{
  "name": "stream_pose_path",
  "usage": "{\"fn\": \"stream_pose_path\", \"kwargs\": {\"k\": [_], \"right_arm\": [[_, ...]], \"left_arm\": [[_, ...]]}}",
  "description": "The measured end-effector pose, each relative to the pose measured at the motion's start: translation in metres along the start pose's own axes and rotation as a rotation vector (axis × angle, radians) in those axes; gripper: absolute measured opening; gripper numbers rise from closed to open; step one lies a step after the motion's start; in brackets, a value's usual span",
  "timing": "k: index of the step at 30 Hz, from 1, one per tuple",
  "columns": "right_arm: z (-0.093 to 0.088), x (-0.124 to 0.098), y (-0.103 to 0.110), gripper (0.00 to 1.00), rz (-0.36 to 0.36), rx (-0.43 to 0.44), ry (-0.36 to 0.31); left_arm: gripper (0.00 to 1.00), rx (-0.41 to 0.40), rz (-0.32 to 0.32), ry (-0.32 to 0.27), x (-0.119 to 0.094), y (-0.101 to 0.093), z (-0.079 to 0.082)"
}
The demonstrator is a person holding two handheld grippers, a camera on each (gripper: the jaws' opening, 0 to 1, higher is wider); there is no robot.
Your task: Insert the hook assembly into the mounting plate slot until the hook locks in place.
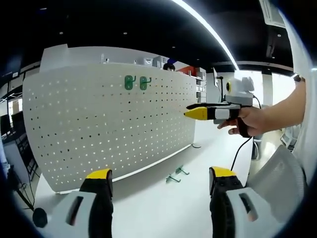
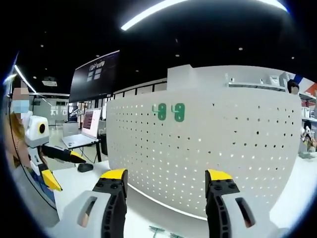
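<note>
A white pegboard mounting plate [image 1: 104, 124] stands upright on the white table [image 1: 158, 208]. Two green hooks [image 1: 136, 83] hang side by side near its top, seen also as green hooks [image 2: 169, 112] on the pegboard [image 2: 223, 139]. Two loose green hooks [image 1: 177, 174] lie on the table in front of the board's right end. My left gripper [image 1: 161, 176] is open and empty, low and well back from the board. My right gripper [image 1: 197, 113], held by a hand, hovers at the board's right end. The right gripper [image 2: 167, 176] is open and empty. The left gripper [image 2: 64, 169] is open, far left.
A laptop [image 2: 81, 131] and a dark mouse [image 2: 85, 167] sit on the table left of the board, under a large dark screen [image 2: 96, 74]. A mesh chair back [image 1: 280, 173] stands at the right. A black cable [image 1: 238, 151] hangs from the right gripper.
</note>
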State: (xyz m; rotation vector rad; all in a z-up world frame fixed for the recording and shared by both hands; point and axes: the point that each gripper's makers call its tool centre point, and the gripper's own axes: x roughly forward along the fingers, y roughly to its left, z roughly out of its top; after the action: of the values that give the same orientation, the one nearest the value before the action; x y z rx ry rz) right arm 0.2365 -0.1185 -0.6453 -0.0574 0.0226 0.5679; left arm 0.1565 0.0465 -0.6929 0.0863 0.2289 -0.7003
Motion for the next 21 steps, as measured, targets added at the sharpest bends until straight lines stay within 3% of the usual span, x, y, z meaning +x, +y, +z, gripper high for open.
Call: {"fn": "stream_pose_path", "kwargs": {"k": [21], "right_arm": [[-0.034, -0.037, -0.003, 0.63, 0.004, 0.013, 0.075]], "left_arm": [[0.83, 0.002, -0.004, 0.025, -0.003, -0.003, -0.011]]}}
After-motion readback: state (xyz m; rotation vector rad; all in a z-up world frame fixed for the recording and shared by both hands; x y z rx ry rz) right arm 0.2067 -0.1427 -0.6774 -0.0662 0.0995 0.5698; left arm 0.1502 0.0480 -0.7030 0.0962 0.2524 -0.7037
